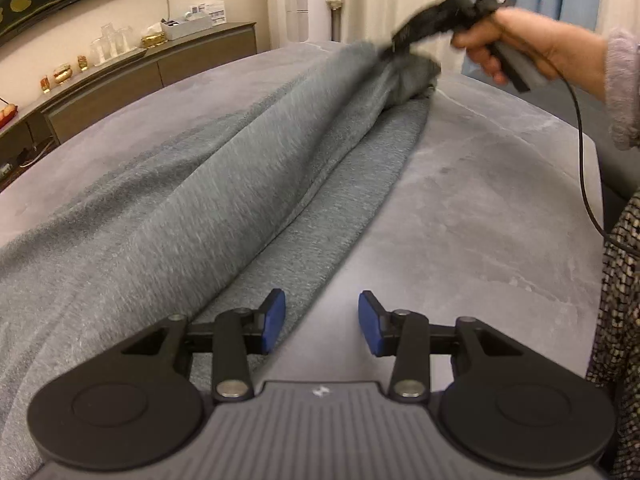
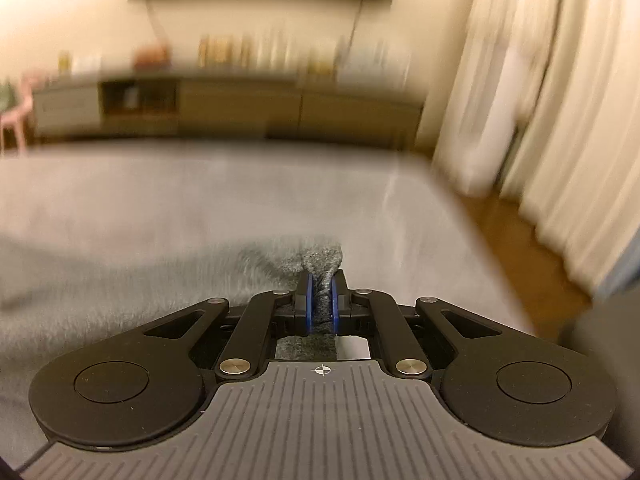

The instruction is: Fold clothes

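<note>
- Left wrist view: left gripper [image 1: 322, 322], fingers spread, empty; the long grey knitted garment [image 1: 192, 208] runs lengthwise ahead, its edge nearest.
- Right gripper [image 2: 321, 304]: fingers pinching the garment's far end.

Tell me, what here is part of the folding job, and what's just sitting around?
In the job: grey garment; right gripper, jaws shut on its corner; left gripper, jaws open; bed.

Lying about: sideboard, glasses, white box, curtains.
</note>
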`<state>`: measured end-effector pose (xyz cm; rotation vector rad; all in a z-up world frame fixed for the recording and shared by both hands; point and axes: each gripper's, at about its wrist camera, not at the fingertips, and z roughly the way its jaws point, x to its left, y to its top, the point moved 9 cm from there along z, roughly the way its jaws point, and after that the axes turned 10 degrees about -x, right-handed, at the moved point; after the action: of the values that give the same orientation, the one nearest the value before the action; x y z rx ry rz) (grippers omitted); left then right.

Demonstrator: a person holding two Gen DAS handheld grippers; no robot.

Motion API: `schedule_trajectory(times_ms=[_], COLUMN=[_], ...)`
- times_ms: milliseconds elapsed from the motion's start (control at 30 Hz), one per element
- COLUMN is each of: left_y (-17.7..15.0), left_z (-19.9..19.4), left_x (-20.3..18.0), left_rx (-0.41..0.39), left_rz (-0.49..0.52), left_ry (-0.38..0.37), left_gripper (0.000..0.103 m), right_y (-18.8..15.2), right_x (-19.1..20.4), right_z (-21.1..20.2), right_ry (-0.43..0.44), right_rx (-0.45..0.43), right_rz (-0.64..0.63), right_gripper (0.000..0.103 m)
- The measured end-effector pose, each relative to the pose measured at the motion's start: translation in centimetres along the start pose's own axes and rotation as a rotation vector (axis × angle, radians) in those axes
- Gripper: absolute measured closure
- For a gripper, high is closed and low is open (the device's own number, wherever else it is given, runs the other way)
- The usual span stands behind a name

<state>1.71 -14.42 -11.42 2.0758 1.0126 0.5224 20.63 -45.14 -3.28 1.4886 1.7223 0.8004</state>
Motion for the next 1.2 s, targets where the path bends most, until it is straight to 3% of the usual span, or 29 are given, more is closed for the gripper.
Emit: schedule_trajectory(times_ms=[67,167,233,300,367,400,533,600,733,833,900,933,1033,1133,1200], left_y=[0.1,1.6,3.1,4.3,4.0,3.6,0.0,0.1,0.6,0.8,1.5,2.1,2.8,0.8,-2.9], left_z=[-0.4,-1.9,-3.2,-4.1,-3.8,-3.5,-0.5,-0.5,-1.0,-1.5,-2.4,-3.4,-7.0,-10.5,-11.8], left_x=[-0.5,-0.3,0.9,2.6,5.1,6.4,9.1,8.2,6.0,5.0,5.5,6.4,11.7,18.7,21.9], left_rx=[0.009,-0.050,-0.128,-0.194,-0.186,-0.167,-0.010,-0.017,-0.021,-0.035,-0.066,-0.097,-0.155,-0.130,-0.063], left_rz=[-0.002,-0.001,-0.013,-0.041,-0.115,-0.159,-0.286,-0.245,-0.165,-0.121,-0.121,-0.120,-0.154,-0.266,-0.388], left_ry=[-0.045,-0.073,-0.035,0.015,0.083,0.112,0.146,0.121,0.081,0.068,0.083,0.118,0.297,0.475,0.525], left_gripper=[0.063,0.063,0.062,0.061,0.060,0.060,0.061,0.054,0.055,0.055,0.055,0.055,0.055,0.056,0.056], right_y=[-2.0,-2.4,-2.3,-2.3,-2.6,-2.9,-5.2,-5.3,-3.3,-1.3,-1.0,-1.3,-3.6,-5.2,-5.6], right_x=[-0.8,-2.3,-2.7,-3.2,-3.9,-4.1,-4.3,-4.0,-3.5,-0.5,3.4,5.3,8.4,6.4,3.8], right_z=[1.1,0.5,-0.4,-1.1,-1.4,-1.1,-0.1,-0.5,-3.0,-4.8,-5.0,-4.8,-2.9,-1.6,-1.9], right_ry=[-0.001,0.020,0.039,0.055,0.062,0.060,0.040,0.043,0.027,0.094,0.194,0.238,0.229,0.195,0.177], right_rx=[0.089,0.109,0.094,0.065,0.043,0.055,0.128,0.122,0.013,-0.074,-0.083,-0.066,0.059,0.149,0.161], right_rz=[0.023,0.121,0.177,0.249,0.328,0.353,0.354,0.339,0.322,0.252,0.182,0.141,-0.024,0.021,0.106], right_gripper=[0.098,0.093,0.078,0.049,0.032,0.029,0.030,0.030,0.032,0.038,0.041,0.042,0.042,0.036,0.038])
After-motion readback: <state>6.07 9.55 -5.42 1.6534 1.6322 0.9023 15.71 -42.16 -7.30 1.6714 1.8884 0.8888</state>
